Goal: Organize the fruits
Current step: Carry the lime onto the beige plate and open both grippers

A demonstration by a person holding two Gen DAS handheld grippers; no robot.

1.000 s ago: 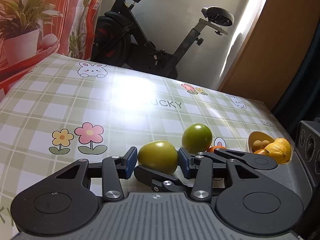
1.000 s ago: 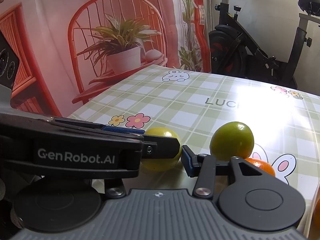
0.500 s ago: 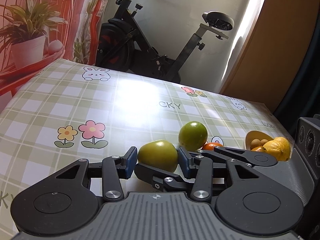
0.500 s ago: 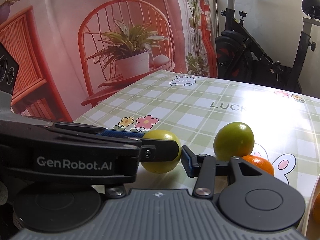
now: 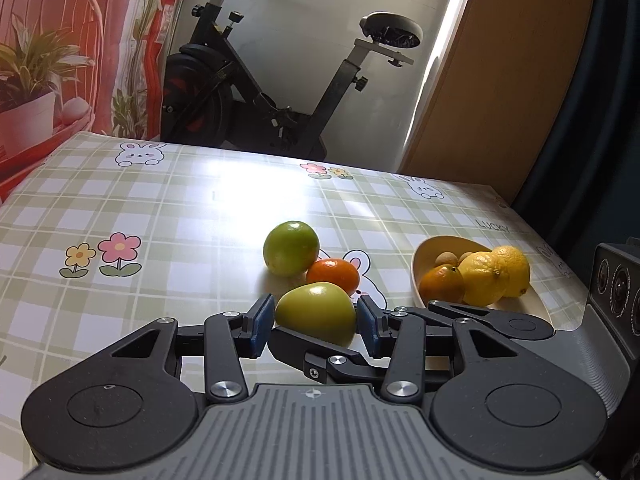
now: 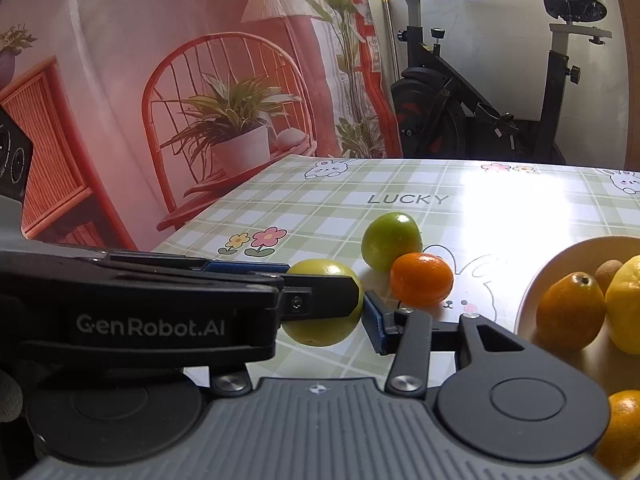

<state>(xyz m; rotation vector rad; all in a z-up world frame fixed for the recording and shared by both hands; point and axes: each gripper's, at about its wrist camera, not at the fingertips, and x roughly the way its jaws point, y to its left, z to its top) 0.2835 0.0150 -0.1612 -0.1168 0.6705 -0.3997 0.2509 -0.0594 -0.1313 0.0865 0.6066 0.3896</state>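
A yellow-green fruit (image 5: 316, 310) (image 6: 320, 276) hangs just above the checked table, and both grippers cross at it. My left gripper (image 5: 316, 326) is shut on it, blue pads against its two sides. My right gripper (image 6: 324, 320) comes in from the right. Its one visible pad (image 6: 374, 320) touches the fruit, and the other finger is hidden behind the left gripper's finger (image 6: 320, 296). A round green fruit (image 5: 291, 254) (image 6: 390, 240) and a mandarin (image 5: 334, 276) (image 6: 422, 280) lie on the table just beyond. To the right, a cream bowl (image 5: 440, 242) (image 6: 560, 252) holds two lemons (image 5: 486, 278), an orange (image 5: 442, 284) and small brown fruits.
An exercise bike (image 5: 280, 92) stands behind the table's far edge. A red printed backdrop (image 6: 200, 100) hangs past the left edge and a wooden panel (image 5: 500, 80) rises at the far right. Another orange (image 6: 620, 432) shows at the bottom right of the right wrist view.
Both grippers have risen and shifted right with the yellow-green fruit fixed between them. The table now looks lower, and the mandarin and bowl are in fuller view.
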